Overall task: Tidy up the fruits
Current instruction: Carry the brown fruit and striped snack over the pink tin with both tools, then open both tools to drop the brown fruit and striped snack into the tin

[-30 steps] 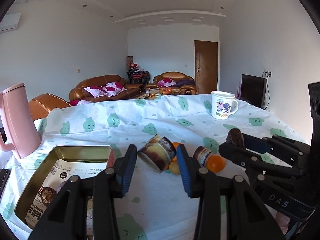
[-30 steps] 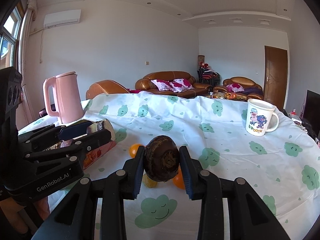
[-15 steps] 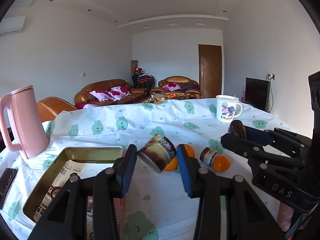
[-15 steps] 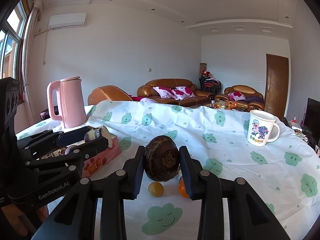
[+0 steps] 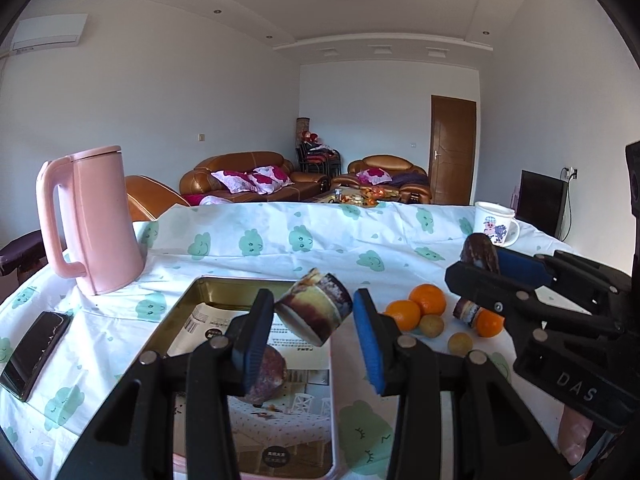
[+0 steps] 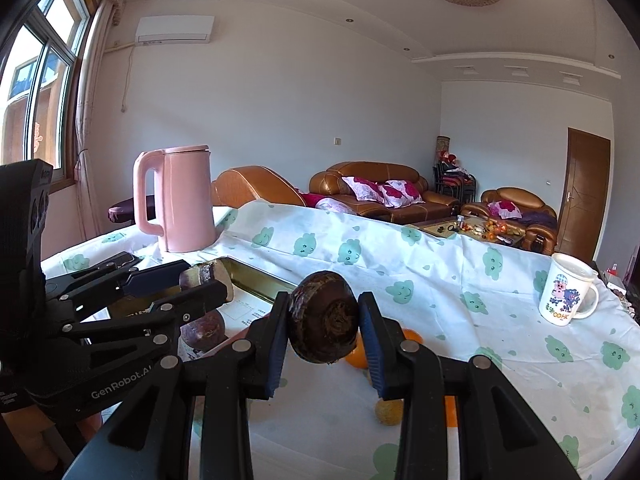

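Tongs both loaded: left gripper (image 5: pixel 312 316) pinches a cut brown-and-yellow fruit chunk (image 5: pixel 314 309) over the gold metal tin (image 5: pixel 208 292), right gripper (image 6: pixel 323 322) clamps a dark round fruit (image 6: pixel 323 317), so a careless release could bounce either one out.

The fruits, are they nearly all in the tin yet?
Not yet. One dark round fruit already lies in the tin. The left gripper holds a cut brown piece above it, and the right gripper holds a dark round fruit. Oranges and small yellowish fruits still wait on the tablecloth.
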`<state>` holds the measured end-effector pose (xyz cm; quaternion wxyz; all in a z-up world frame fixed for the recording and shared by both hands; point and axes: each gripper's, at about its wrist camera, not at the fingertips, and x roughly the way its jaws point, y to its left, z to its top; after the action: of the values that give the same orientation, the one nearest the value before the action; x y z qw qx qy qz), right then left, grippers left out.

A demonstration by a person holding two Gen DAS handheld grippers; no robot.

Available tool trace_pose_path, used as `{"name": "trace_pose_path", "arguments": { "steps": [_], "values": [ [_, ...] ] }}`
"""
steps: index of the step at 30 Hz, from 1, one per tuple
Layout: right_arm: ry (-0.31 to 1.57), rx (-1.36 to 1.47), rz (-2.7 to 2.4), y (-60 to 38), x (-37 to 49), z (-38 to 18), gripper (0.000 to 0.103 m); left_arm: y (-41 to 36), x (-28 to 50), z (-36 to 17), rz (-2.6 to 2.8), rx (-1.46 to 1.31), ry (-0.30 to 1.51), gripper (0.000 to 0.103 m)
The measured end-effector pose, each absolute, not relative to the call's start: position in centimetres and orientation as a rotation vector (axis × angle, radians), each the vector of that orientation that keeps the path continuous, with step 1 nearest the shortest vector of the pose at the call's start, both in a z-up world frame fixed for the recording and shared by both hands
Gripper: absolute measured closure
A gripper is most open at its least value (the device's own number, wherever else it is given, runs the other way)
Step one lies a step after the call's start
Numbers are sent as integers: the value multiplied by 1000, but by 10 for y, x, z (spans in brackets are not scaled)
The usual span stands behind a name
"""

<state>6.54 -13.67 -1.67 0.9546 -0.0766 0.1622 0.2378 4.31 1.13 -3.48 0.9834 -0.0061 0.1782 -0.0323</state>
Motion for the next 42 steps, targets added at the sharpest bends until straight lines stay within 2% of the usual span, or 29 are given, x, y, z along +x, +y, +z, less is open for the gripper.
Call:
{"name": "trace_pose_path", "arguments": {
  "steps": [22,42],
  "values": [
    [323,-220,586,-79,51,-16,67,61,32,-32,47,-32,377,60],
    [449,-214,666,-42,67,-36,67,88,37,-47,79,-49,470,60]
  ]
}}
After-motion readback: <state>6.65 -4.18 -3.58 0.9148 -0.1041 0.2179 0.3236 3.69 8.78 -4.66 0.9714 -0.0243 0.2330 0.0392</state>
